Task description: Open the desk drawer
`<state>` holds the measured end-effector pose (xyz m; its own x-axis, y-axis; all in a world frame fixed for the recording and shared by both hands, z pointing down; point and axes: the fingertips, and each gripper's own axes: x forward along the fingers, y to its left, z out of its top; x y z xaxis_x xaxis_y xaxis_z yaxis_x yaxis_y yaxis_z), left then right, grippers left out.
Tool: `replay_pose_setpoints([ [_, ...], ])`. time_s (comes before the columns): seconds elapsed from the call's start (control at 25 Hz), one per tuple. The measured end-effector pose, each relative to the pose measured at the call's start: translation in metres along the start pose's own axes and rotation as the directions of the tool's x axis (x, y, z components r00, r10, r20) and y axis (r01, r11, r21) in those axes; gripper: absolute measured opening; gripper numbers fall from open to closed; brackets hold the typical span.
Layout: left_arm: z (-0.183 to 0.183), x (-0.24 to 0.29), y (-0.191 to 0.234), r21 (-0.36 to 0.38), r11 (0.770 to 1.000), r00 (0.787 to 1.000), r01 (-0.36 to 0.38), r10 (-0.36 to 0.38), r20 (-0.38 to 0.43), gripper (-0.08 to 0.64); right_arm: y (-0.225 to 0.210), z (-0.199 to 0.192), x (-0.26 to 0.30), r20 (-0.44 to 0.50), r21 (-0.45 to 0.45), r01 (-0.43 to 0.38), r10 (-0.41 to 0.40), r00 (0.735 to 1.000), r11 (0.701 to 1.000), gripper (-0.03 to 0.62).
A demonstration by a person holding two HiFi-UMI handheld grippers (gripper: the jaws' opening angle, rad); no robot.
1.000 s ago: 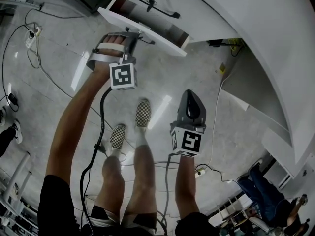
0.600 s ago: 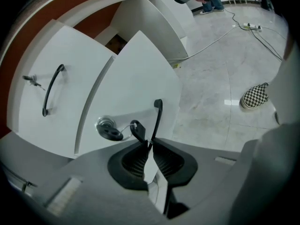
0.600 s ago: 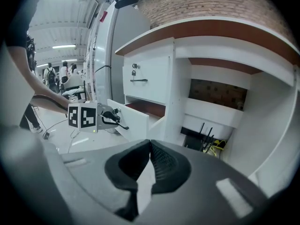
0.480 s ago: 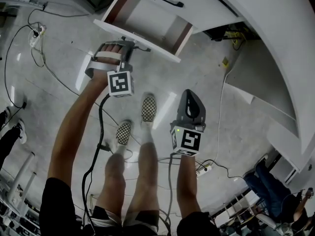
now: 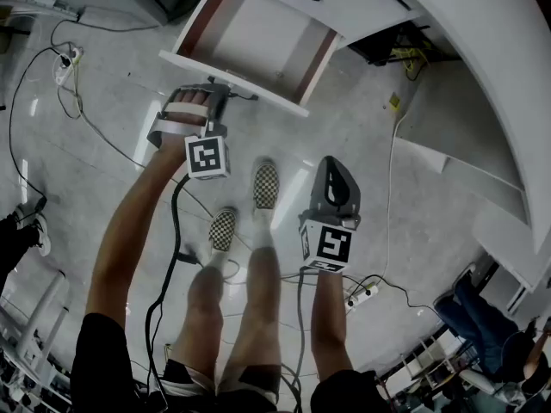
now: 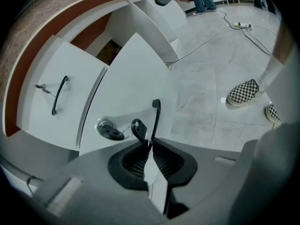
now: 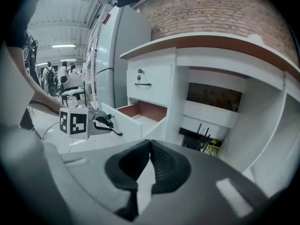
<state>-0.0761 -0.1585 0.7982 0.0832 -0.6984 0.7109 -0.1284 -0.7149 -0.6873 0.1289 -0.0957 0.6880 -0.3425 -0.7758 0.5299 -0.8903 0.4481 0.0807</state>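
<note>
The drawer (image 5: 258, 46) is smooth white laminate with a reddish wood-look lining. Its handle (image 6: 156, 117) is thin dark matt metal, beside a shiny metal lock (image 6: 107, 127). The left gripper (image 6: 149, 143) is matt grey plastic with ribbed black rubbery pads (image 6: 135, 162), the floor (image 5: 379, 188) looks like pale polished stone, glossy, and the wall (image 7: 225, 13) is rough brick.

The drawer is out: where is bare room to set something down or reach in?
Inside the drawer, between its brown side walls, the bottom shows bare. The floor right of the drawer front is free. Crowded: the handle, clamped by the left gripper, and cables at left.
</note>
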Motion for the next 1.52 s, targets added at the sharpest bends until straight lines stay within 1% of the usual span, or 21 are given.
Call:
replay_pose_setpoints([
  [0.2, -0.007, -0.017, -0.018, 0.016, 1.0, 1.0, 0.017, -0.016, -0.014, 0.038, 0.004, 0.0, -0.013, 0.006, 0.004, 0.011, -0.011, 1.0, 1.0, 0.006],
  [0.4, -0.005, -0.029, -0.036, 0.009, 0.999, 0.999, 0.048, -0.048, -0.008, 0.037, 0.009, 0.0, -0.021, 0.009, -0.004, 0.011, -0.011, 1.0, 1.0, 0.006],
  [0.48, -0.01, -0.034, -0.042, 0.01, 0.998, 0.998, 0.057, -0.057, -0.013, 0.037, 0.013, 0.001, -0.022, 0.01, -0.008, 0.007, -0.007, 1.0, 1.0, 0.006],
  [0.64, -0.018, -0.044, -0.05, -0.003, 0.998, 0.998, 0.059, -0.059, -0.011, 0.038, 0.018, 0.003, -0.025, 0.011, -0.019, 0.003, -0.002, 1.0, 1.0, 0.006],
  [0.76, -0.024, -0.05, -0.051, -0.013, 0.999, 0.999, 0.041, -0.041, -0.02, 0.038, 0.024, 0.004, -0.027, 0.015, -0.025, -0.004, 0.005, 1.0, 1.0, 0.006],
  [0.92, -0.028, -0.053, -0.052, 0.033, 0.998, 0.998, 0.052, -0.05, -0.041, 0.038, 0.034, 0.003, -0.029, 0.011, -0.032, -0.016, 0.017, 1.0, 0.999, 0.006],
  [1.04, -0.032, -0.053, -0.05, 0.051, 0.998, 0.998, 0.035, -0.032, -0.048, 0.038, 0.04, 0.004, -0.031, 0.014, -0.032, -0.022, 0.023, 1.0, 0.999, 0.006],
  [1.36, -0.028, -0.061, -0.054, -0.007, 0.996, 0.995, 0.089, -0.089, -0.044, 0.038, 0.04, 0.006, -0.036, 0.007, -0.02, -0.014, 0.014, 1.0, 1.0, 0.006],
  [1.52, -0.029, -0.061, -0.054, 0.014, 0.996, 0.995, 0.086, -0.086, -0.043, 0.038, 0.039, 0.008, -0.036, 0.01, -0.016, -0.015, 0.015, 1.0, 1.0, 0.006],
])
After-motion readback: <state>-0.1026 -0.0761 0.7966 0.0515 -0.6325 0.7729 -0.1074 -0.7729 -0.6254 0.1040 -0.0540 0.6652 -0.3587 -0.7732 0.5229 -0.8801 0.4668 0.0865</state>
